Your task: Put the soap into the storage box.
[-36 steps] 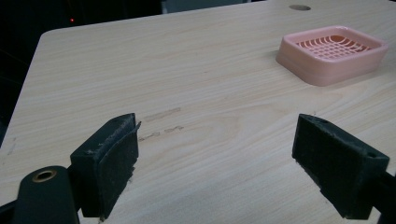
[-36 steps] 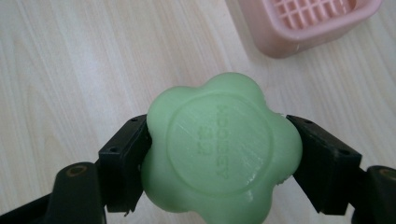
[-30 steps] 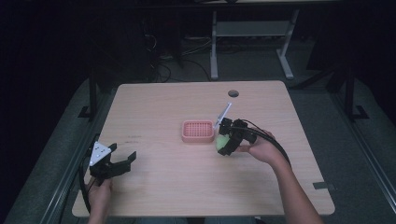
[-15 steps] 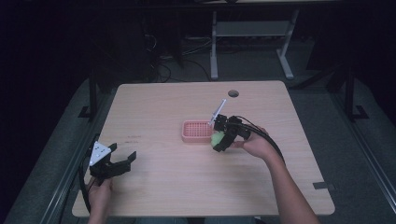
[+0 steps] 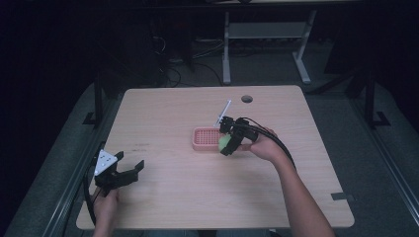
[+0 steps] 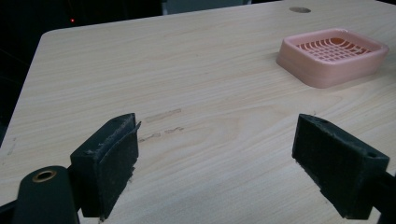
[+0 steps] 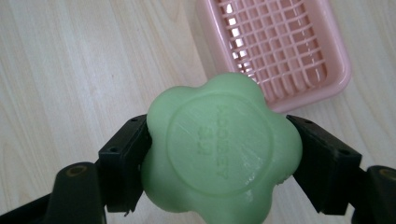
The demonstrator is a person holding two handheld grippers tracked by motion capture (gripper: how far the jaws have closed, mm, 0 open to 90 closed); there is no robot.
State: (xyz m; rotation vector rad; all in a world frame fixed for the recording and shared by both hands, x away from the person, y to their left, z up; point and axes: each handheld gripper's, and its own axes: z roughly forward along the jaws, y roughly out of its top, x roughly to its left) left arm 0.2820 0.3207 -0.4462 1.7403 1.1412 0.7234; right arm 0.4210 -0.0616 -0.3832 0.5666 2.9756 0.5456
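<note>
Soap (image 7: 219, 149), a green flower-shaped bar, sits clamped between the two jaws of the right gripper (image 5: 228, 141), and over the last second it has travelled leftward across the table (image 5: 163, 113): from well to the right of the pink soap dish (image 5: 206, 138) to a spot right at the dish's near right edge. In the right gripper view the bar hangs above the wood with the gridded dish (image 7: 275, 51) just beyond it, one corner of the dish hidden behind the soap. That closing of the gap suggests the carry is nearly over and the setting-down comes next; the bar looks not yet centred over the grid, so a little more travel seems needed before the jaws let go. The left gripper (image 5: 121, 173) has kept its place near the front left corner, its jaws wide apart with nothing between them, resting low over the bare wood.
</note>
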